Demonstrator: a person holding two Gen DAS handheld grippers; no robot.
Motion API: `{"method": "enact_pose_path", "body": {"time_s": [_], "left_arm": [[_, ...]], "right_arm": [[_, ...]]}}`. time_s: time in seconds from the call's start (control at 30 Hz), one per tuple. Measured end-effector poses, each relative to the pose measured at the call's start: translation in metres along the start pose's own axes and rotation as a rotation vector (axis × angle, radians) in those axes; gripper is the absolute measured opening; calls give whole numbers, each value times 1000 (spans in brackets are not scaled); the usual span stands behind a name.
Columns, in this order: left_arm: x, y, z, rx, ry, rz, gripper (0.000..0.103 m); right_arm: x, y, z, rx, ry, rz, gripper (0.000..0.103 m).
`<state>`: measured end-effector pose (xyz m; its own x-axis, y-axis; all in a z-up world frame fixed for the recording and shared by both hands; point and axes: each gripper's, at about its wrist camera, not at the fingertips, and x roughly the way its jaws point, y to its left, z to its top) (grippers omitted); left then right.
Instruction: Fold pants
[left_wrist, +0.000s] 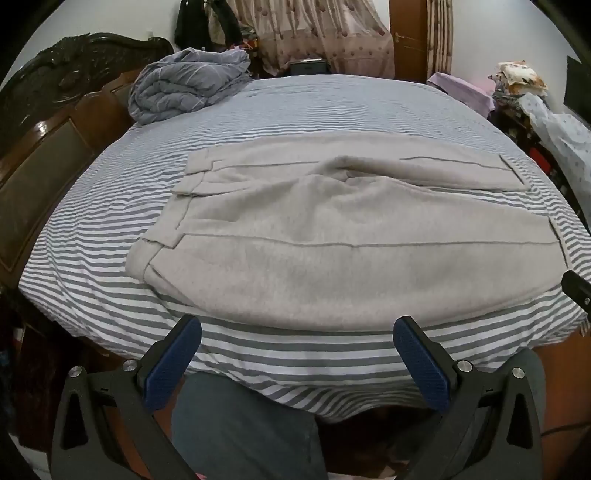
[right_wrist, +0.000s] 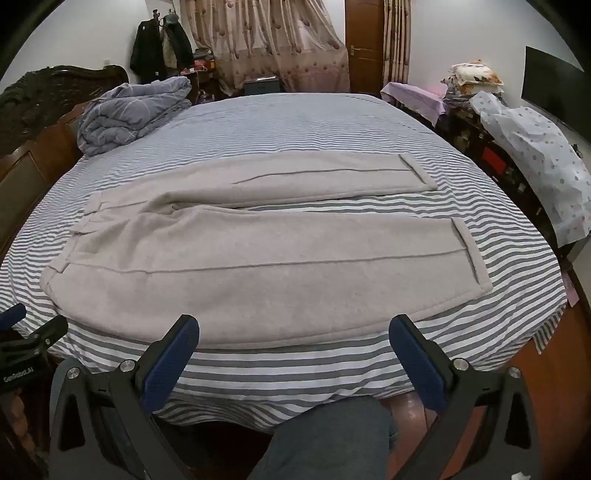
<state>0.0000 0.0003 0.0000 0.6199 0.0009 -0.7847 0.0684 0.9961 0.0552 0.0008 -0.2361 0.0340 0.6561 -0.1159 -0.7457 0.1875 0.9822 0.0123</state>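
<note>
- Light grey fleece pants (right_wrist: 221, 266) spread flat across grey-and-white striped bedsheet (right_wrist: 295, 122), waistband toward dark carved wooden headboard (left_wrist: 48, 122), cuffed legs apart, pointing right.
- Left gripper (left_wrist: 297, 328) held at near bed edge, blue-padded fingers (left_wrist: 173, 365) wide apart, gripping nothing.
- Right gripper (right_wrist: 293, 326) likewise wide, empty, just short of near leg.
- Bundled blue-grey quilt (right_wrist: 129, 114) at far left corner.

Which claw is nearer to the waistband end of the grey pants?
Left. The left claw hovers open at the near bed edge, closer to the waistband of the pants. The right claw, also open, sits further toward the leg cuffs.
</note>
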Motion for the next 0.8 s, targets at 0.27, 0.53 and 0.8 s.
{"method": "enact_pose_path", "body": {"time_s": [0.27,0.53,0.8], "left_arm": [[6,1,-2,16,19,-5,103],[6,-2,-3,32,0,-6,103],[7,0,-4,25,-19,-28,103]], "right_arm": [[2,-5,-3,9,9,2,101],[3,-5,-4,10,9,5,101],[5,-6,-6,7,12,4,101]]}}
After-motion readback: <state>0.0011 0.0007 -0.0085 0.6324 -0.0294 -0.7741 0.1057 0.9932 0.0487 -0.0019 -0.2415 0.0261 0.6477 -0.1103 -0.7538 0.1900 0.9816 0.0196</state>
